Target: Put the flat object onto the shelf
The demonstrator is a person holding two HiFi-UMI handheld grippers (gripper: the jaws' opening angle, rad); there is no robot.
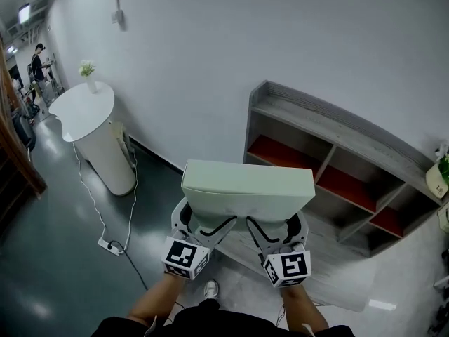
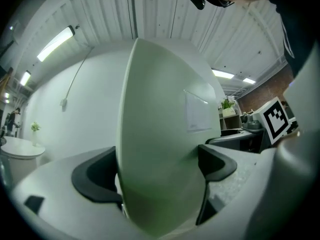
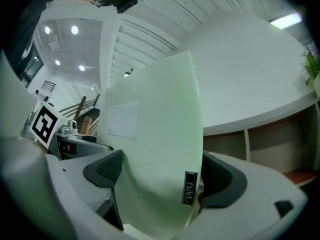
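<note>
A pale green flat box (image 1: 247, 191) is held up in front of me, its near edge gripped by both grippers. My left gripper (image 1: 208, 230) is shut on its left part, my right gripper (image 1: 269, 232) on its right part. In the left gripper view the flat box (image 2: 160, 149) fills the space between the dark pads (image 2: 97, 180). The box (image 3: 155, 149) in the right gripper view carries a small dark label and sits between both pads (image 3: 106, 170). The grey wooden shelf (image 1: 330, 128) with red-floored compartments stands against the wall just beyond the box.
A white round-topped pedestal (image 1: 95, 128) with a small vase stands at the left by the wall. A white cable and power strip (image 1: 109, 244) lie on the dark floor. A potted plant (image 1: 440, 174) sits at the shelf's right end. A person stands far back at the left.
</note>
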